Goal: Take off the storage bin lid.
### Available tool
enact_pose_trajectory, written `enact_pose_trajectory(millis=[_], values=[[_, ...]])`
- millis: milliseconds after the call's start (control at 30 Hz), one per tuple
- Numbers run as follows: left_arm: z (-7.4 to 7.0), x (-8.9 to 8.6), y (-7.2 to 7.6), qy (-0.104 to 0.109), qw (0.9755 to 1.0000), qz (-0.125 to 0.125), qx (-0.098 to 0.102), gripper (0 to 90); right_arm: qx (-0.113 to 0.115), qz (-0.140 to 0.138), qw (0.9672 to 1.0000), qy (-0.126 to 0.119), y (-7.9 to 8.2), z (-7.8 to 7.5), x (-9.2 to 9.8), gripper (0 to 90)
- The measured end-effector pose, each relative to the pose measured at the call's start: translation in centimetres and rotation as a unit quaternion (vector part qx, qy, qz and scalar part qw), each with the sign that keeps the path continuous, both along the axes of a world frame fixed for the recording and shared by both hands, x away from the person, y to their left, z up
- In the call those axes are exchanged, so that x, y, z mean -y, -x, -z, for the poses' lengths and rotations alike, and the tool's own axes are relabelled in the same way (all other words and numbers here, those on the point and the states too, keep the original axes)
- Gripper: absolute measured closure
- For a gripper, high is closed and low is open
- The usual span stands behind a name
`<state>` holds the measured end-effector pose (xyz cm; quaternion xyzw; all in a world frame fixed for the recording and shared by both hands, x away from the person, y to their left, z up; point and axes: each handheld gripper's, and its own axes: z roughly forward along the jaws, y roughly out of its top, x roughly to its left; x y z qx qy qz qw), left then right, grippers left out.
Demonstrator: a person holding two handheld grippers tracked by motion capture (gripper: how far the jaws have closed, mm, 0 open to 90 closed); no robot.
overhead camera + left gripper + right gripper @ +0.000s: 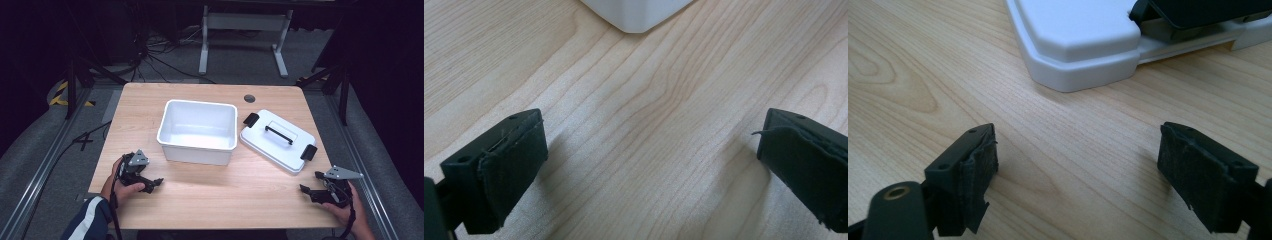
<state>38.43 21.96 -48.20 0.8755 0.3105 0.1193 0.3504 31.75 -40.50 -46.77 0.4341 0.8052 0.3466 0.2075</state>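
A white open tub [197,131] stands mid-table, its inside bare. Its white lid [277,140] lies flat to the right of it, with a black handle [278,134] on top and a black clip at each end. My left gripper [154,177] rests on the wood at the front left, open, pointing toward the tub's near left corner [636,12]. Nothing lies between the left gripper's [649,135] jaws. At the front right my right gripper [309,181] is open too, aimed at the lid's near corner [1078,35]. Bare wood shows inside the right gripper [1079,145].
The light wooden table [210,200] has a round cable hole [249,98] near its far edge. Beyond the table are dark floor, cables and a white frame leg [204,45]. A person's hands and a blue-and-white sleeve [90,222] come in from the bottom.
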Motion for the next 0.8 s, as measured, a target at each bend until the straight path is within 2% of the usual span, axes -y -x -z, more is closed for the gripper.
enact_pose_trajectory(millis=[133,800], values=[[0.06,0.03,-0.02,0.005,1.0,0.0,-0.002,0.2,0.001,0.002,1.0,-0.001,-0.05,0.03,-0.05,16.1],[0.01,-0.02,-0.11,0.002,1.0,0.003,-0.001,0.2,0.001,0.004,1.0,0.0,-0.09,0.04,-0.08,15.9]])
